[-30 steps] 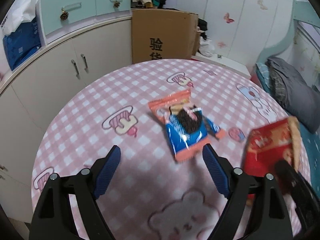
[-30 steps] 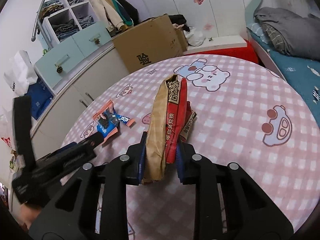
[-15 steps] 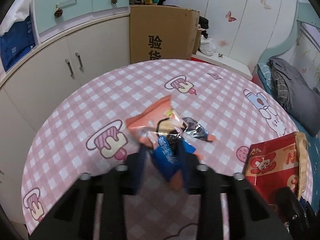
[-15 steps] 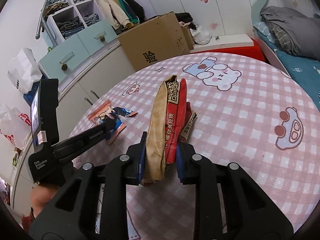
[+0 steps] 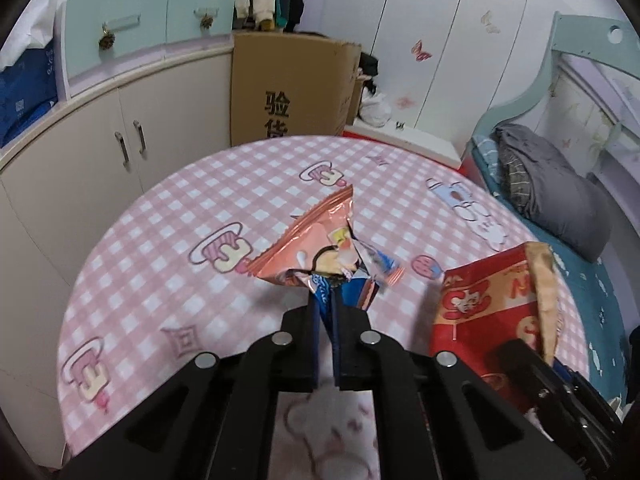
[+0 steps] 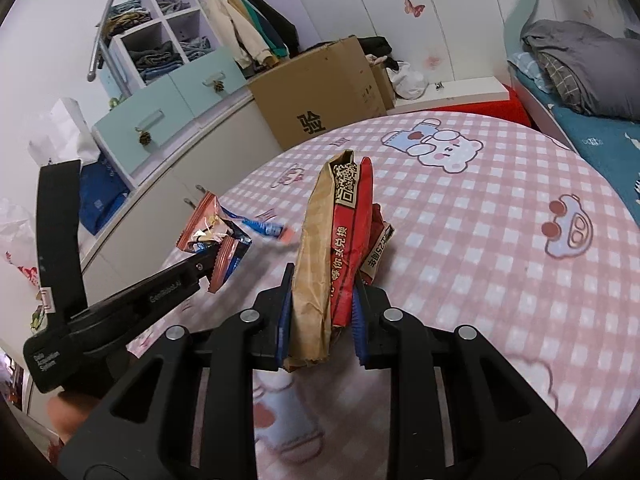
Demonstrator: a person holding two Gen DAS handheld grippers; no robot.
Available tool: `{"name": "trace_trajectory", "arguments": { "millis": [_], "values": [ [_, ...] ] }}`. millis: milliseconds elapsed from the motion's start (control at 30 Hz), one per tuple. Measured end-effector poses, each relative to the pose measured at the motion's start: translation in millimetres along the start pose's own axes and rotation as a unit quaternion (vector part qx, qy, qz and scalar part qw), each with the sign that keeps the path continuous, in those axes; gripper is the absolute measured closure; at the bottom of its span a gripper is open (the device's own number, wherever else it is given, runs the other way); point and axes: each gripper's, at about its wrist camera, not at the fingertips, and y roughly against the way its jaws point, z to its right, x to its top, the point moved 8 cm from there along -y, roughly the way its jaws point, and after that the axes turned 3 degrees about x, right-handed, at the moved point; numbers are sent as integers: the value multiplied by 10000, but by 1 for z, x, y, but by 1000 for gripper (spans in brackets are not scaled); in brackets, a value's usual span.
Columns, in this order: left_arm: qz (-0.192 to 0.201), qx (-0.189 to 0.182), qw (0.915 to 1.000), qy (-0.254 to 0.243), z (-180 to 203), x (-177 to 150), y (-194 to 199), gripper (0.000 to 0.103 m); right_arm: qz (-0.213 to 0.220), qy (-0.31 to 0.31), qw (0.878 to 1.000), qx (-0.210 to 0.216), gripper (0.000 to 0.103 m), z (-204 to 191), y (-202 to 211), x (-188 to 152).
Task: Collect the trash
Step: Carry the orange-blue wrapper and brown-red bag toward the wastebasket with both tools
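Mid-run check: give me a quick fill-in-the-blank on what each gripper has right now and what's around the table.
1. The left gripper is shut on the orange and ____ snack wrapper.
2. The right gripper is shut on the ____ and tan bag.
3. The table wears a checked cloth in white and ____.
4. Behind the table stands a brown ____ box with black characters.

Missing words: blue; red; pink; cardboard
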Motion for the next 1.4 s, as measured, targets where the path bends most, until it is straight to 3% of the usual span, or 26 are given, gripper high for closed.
{"name": "trace_trajectory", "arguments": {
  "millis": [333,633,1033,1400],
  "values": [
    [348,77,9994,-14,-25,-17,65,99,131,236,9996,117,79,-39,51,-14],
    [698,305,9969,187,-80,-30,121,99,80,586,9974,422,79,-104,63,-30],
    [870,809,9906,681,-195,-56,155,99,-375,1208,9877,915,79,-205,26,-67],
    [450,1196,9805,1491,-315,-98,134,99,-1019,1713,9716,1276,79,-289,-47,-119]
  ]
}}
